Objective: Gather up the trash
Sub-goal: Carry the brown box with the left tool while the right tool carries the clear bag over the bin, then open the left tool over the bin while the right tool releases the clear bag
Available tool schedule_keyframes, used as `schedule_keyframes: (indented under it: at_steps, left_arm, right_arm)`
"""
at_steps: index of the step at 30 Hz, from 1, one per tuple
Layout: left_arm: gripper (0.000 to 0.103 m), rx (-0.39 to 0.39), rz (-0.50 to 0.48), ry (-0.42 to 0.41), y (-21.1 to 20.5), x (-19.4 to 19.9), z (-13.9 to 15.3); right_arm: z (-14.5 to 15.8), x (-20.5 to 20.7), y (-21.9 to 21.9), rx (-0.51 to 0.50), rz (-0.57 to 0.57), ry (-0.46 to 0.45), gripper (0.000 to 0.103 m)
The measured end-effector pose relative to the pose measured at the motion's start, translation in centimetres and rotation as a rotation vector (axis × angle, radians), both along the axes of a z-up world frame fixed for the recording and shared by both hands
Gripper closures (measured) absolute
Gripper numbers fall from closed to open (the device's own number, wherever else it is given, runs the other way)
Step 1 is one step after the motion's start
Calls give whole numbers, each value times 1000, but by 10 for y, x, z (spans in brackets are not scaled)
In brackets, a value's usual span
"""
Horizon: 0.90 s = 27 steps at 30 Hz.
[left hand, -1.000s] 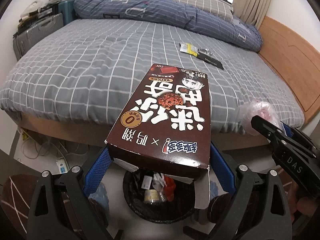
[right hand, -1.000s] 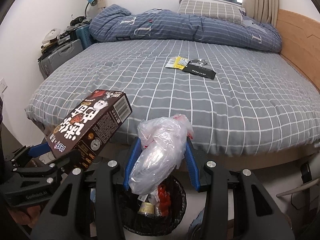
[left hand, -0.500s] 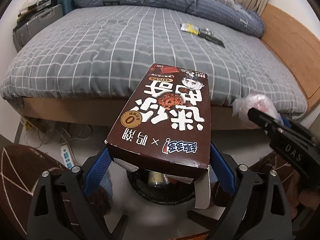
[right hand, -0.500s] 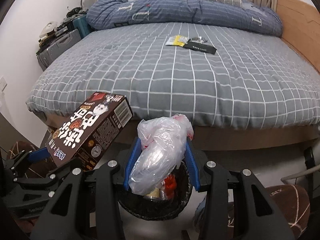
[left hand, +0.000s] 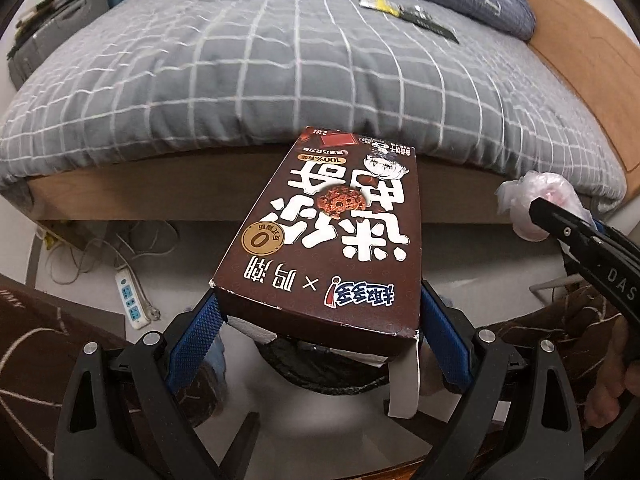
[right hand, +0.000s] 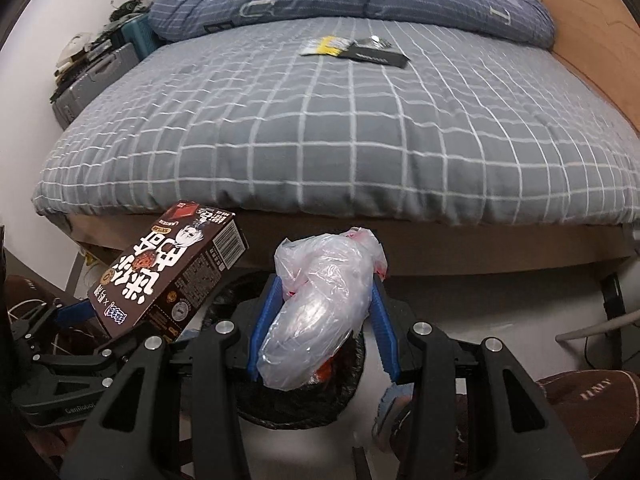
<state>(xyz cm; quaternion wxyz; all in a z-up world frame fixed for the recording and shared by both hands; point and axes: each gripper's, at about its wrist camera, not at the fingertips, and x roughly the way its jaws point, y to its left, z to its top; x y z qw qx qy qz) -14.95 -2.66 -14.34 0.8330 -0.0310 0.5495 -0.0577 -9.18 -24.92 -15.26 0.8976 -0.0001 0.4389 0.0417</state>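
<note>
The box (left hand: 328, 240) is pinched by the left gripper's (left hand: 320, 320) fingers and the bag (right hand: 324, 304) by the right gripper's (right hand: 320, 320), both above the bin (right hand: 296, 404) beside the bed (right hand: 360, 140). This looks like the drop step; next, both must spread over the bin mouth.

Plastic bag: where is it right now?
The plastic bag sits centre-bottom in the right wrist view, clamped in the right gripper above the black trash bin, with the brown box to its left.
</note>
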Motion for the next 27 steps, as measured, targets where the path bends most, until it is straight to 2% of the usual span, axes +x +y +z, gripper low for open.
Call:
schedule_keyframes:
  at_steps: [7, 15, 20, 27]
  left_arm:
    - [11, -1, -43, 42, -21, 6, -16]
    - [6, 24, -54, 4, -25, 20, -16]
    - [6, 27, -32, -18, -13, 31, -14]
    - [6, 23, 33, -29, 26, 35, -16]
  right_arm:
    - [-11, 0, -23, -1, -37, 28, 61]
    - [-13, 5, -16, 0, -17, 30, 61]
    - [-16, 10, 2, -8, 19, 39, 61]
    - [-19, 21, 36, -12, 81, 49, 60]
